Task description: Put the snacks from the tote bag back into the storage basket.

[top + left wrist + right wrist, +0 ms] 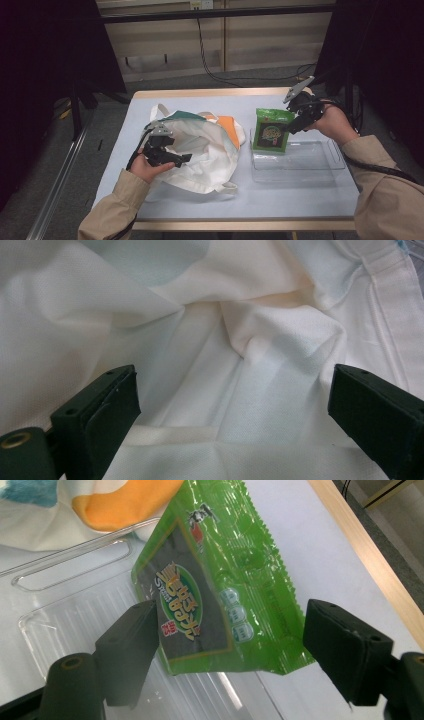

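Setting: pale blue table (300,205) with a wooden edge, dark curtains at both sides of the frame, wood-panelled wall at the top.
Hidden: the cloth bag's inside is lost in its own folds; print on the green packet (271,131) is too small to read in the high view; the person's sleeves are cut off by the lower edge.
Packet: leans on the far left rim of the clear plastic tray (320,167), right of centre in the high view.
Right gripper (295,125): at the packet's right edge; in the right gripper view the packet (220,595) stands between the spread jaws, neither pad pressing on it, so it is open.
Left gripper (172,150): left of centre, over the white cloth bag (210,155); in the left gripper view its jaws stand wide apart above the crumpled fabric (240,340), gripping nothing.
Bag: lies just left of the tray, orange and teal patches at its upper edge.
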`<state>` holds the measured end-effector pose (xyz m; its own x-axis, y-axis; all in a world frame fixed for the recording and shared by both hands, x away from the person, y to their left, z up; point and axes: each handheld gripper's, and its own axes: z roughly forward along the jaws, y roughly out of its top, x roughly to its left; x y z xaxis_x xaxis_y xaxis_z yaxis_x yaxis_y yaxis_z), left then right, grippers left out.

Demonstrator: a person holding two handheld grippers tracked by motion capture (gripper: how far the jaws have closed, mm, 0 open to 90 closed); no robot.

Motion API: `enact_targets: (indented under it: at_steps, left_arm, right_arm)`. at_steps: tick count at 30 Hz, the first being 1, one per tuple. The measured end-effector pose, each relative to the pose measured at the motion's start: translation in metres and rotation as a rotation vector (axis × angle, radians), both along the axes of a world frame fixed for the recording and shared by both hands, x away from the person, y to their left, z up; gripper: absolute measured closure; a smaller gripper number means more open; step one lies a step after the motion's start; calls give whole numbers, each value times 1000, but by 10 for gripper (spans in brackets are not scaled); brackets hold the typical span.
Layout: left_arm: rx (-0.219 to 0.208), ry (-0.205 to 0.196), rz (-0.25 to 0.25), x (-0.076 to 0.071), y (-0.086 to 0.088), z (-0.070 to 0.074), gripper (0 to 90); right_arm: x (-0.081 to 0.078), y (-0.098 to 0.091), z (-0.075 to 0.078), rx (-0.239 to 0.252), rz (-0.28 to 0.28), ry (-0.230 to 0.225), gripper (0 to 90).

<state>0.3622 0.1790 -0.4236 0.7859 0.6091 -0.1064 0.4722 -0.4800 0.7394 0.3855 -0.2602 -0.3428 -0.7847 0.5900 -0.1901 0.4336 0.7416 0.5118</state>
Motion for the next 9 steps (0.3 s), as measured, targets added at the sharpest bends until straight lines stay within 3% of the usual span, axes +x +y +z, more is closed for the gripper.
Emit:
enact_targets:
  at_steps: [9]
  left_arm:
    - [-1, 0, -1, -1, -2, 1, 62]
  right_arm:
    - [-16, -6, 0, 34, 2, 23, 161]
